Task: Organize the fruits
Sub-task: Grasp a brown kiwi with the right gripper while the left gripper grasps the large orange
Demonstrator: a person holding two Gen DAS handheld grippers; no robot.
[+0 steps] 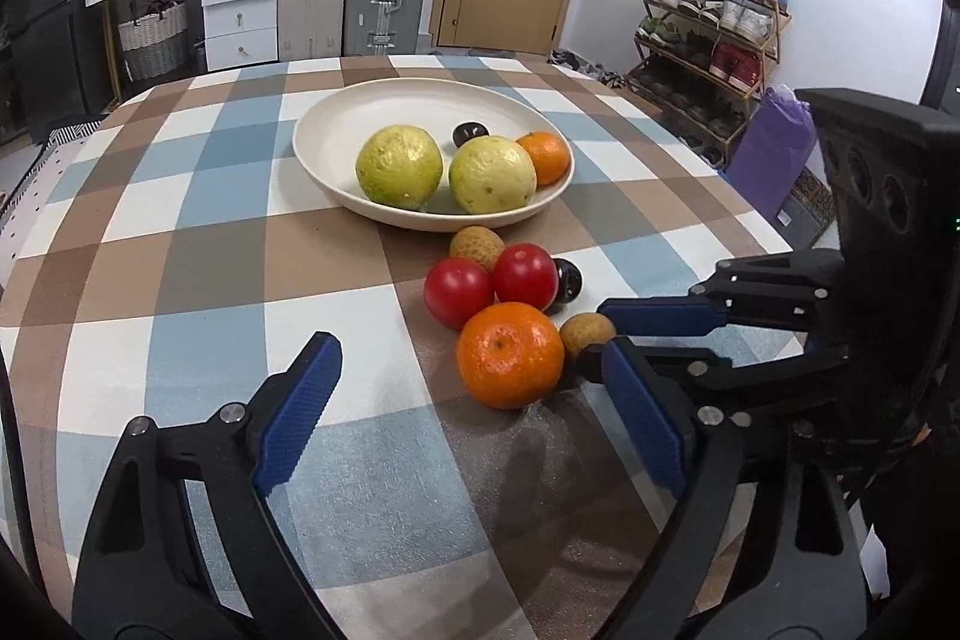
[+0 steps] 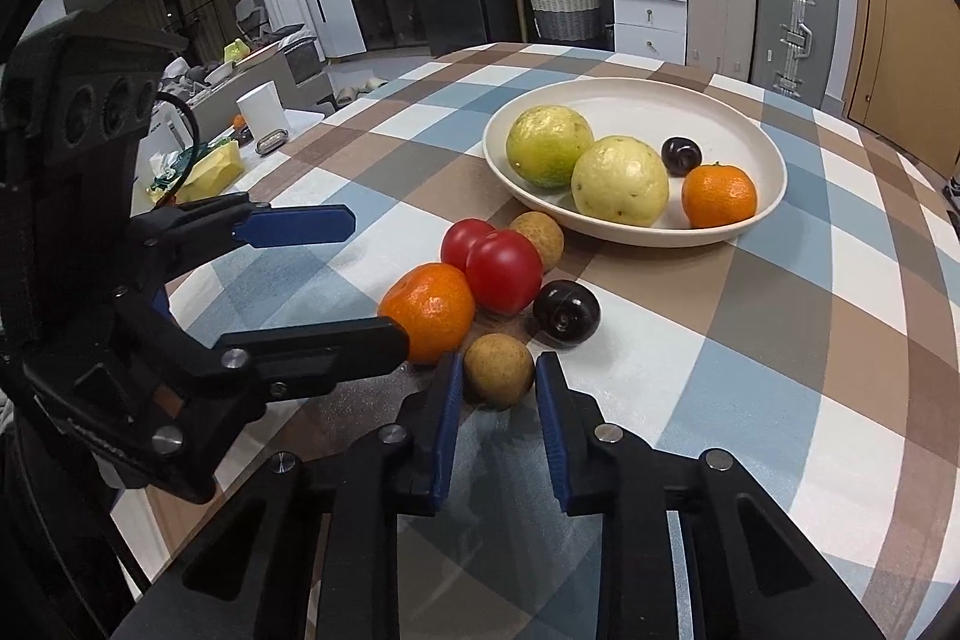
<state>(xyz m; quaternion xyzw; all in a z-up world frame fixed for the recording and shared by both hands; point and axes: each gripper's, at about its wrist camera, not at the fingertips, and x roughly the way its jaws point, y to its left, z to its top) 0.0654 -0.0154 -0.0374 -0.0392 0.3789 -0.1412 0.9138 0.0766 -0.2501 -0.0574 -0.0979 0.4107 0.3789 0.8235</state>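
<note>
— While our right tongs [image 2: 499, 379] are clamped on the small round tan-skinned longan [image 2: 499, 369], one blue pad at each side of it, what worries us most?

— It sits on the checked blue, brown and white worktop [image 2: 750, 370], and the pads catch it only at their tips. A smooth round fruit could squirt forward out of a grip like that as we lift.

— And if it does?

— It rolls into the glossy dark plum [image 2: 567, 310] just beyond it, or off the worktop edge.

— What about our left tongs [image 1: 465, 409]?

— They stand wide apart around the loose bright orange mandarin [image 1: 510, 355], not touching it. Its far finger lies just beside the right tongs, so the two could knock together and jolt the longan free.

— Would closing on the mandarin disturb anything?

— It touches one of the two red tomatoes [image 1: 459, 292], so a nudge could scatter the cluster, including the second tan longan [image 1: 477, 247] near the plate.

— Where does everything go?

— We judge into the cream oval plate [image 1: 336, 124], which already holds two yellow-green guavas [image 1: 399, 166], a mandarin and a plum; dropping from too high might knock those out.
</note>
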